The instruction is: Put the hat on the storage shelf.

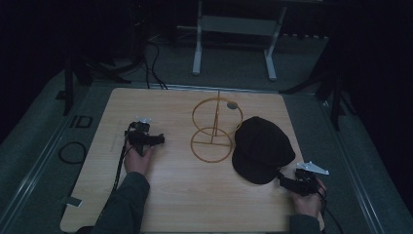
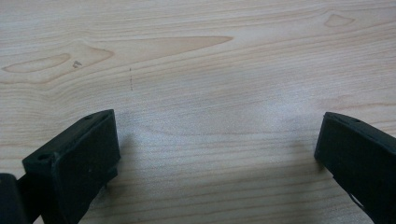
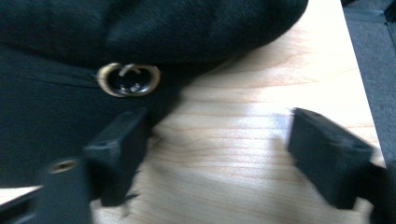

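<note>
The right gripper, jaws apart, sits just beside the black cap; slide one jaw under the brim edge before closing. The left gripper waits open over bare tabletop.

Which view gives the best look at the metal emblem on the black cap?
The right gripper view: the round gold emblem sits large on the black cap, just beyond the open right gripper. In the high view the cap shows whole, but the emblem cannot be made out. The left gripper view shows bare table.
</note>
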Motion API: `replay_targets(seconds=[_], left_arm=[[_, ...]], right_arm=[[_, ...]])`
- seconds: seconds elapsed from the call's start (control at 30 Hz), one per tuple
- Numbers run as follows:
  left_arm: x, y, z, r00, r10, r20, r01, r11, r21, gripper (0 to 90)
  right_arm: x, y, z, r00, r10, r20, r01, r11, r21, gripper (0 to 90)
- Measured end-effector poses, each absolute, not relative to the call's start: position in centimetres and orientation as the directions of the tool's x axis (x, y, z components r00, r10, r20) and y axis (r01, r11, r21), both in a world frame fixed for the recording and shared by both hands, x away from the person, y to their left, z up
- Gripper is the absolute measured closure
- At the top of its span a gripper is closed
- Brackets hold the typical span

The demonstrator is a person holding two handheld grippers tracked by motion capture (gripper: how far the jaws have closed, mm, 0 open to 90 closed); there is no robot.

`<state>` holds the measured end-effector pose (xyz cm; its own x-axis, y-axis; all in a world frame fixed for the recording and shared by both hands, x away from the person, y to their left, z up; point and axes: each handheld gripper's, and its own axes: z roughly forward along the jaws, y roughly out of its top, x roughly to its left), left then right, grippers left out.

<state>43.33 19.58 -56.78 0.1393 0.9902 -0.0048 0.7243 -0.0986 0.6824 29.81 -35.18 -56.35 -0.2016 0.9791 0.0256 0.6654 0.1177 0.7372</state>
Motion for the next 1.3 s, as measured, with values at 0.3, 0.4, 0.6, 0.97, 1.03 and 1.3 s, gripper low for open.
replay_targets(seconds=[0.3,0.4,0.6,0.97,1.03,1.3], left_arm=[[43.3,19.5,-56.8,0.133,0.991,-0.005,0.724,-0.094,0.683,0.0],[43.4,19.4,-56.8,0.131,0.991,-0.005,0.724,-0.092,0.684,0.0],[43.4,19.4,-56.8,0.130,0.992,-0.005,0.725,-0.091,0.683,0.0],[43.4,19.4,-56.8,0.130,0.992,-0.006,0.725,-0.091,0.683,0.0],[43.4,19.4,-56.8,0.130,0.992,-0.005,0.725,-0.091,0.683,0.0],[43.4,19.3,-56.8,0.130,0.991,-0.005,0.725,-0.092,0.682,0.0]], right_arm=[[29.9,-35.1,-56.4,-0.213,0.977,0.022,0.671,0.130,0.730,13.9],[29.9,-35.1,-56.4,-0.222,0.975,0.013,0.671,0.143,0.727,13.2],[30.0,-35.1,-56.4,-0.247,0.969,-0.001,0.668,0.171,0.724,12.8],[29.8,-35.5,-56.3,-0.266,0.964,0.008,0.657,0.175,0.734,20.0],[29.7,-35.7,-56.3,-0.267,0.964,0.016,0.654,0.169,0.738,22.6],[28.8,-36.2,-55.8,-0.305,0.952,-0.005,0.655,0.214,0.724,30.6]])
